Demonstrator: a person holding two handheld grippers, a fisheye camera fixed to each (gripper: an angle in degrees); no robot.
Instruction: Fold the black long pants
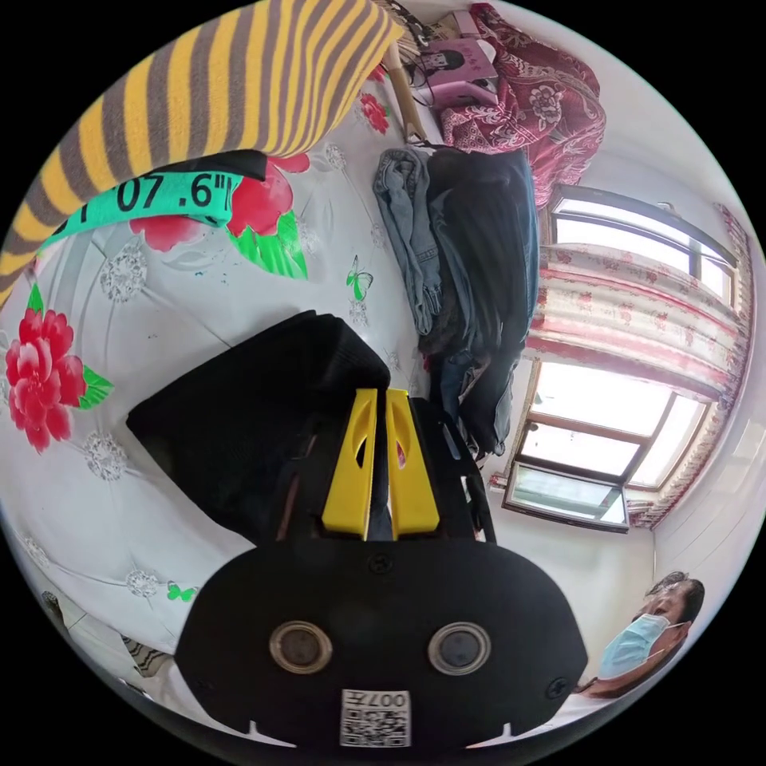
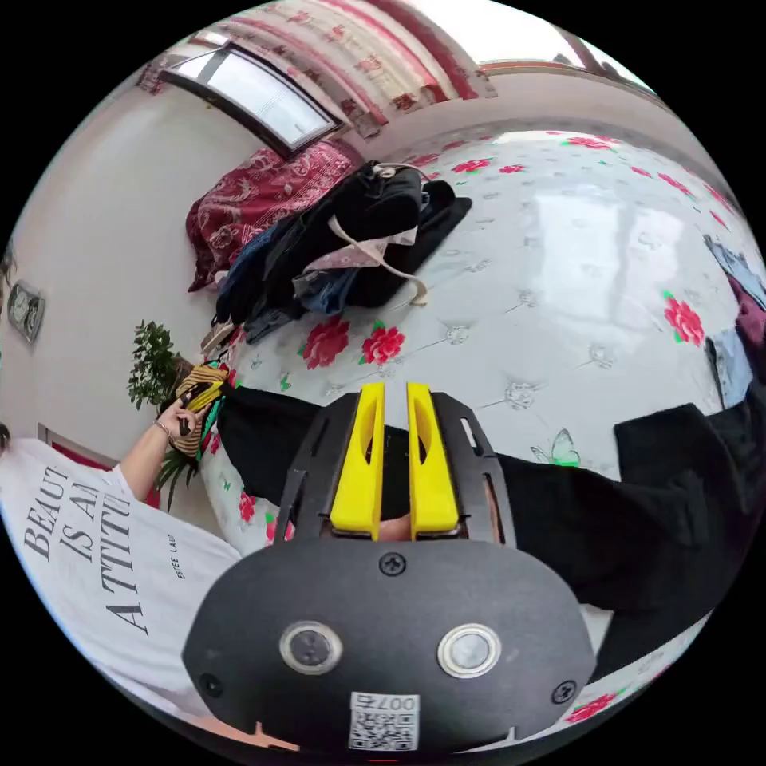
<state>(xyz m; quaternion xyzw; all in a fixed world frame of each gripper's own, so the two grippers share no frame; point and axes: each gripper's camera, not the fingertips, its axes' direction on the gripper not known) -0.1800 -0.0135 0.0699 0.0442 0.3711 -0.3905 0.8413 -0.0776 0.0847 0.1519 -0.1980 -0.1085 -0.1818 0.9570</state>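
Observation:
The black long pants [image 1: 239,399] lie partly folded on a white floral bed sheet [image 1: 199,287]. My left gripper [image 1: 381,396] has its yellow jaws pressed close together with black cloth between them. In the right gripper view the pants [image 2: 654,495] stretch as a dark band across the sheet [image 2: 574,239]. My right gripper [image 2: 395,389] is shut on their upper edge, and the cloth sits deep between its jaws. At the far end of the band, a hand [image 2: 177,416] holds the left gripper [image 2: 201,391], which is wrapped in a yellow-and-grey striped cover.
A heap of jeans and dark clothes [image 1: 455,263] [image 2: 351,231] lies on the bed beside a red patterned blanket [image 1: 542,96]. A striped cover with a green band [image 1: 223,88] hangs close overhead. More clothes [image 2: 738,327] lie at one bed edge. A person in a mask [image 1: 650,630] is beside the bed.

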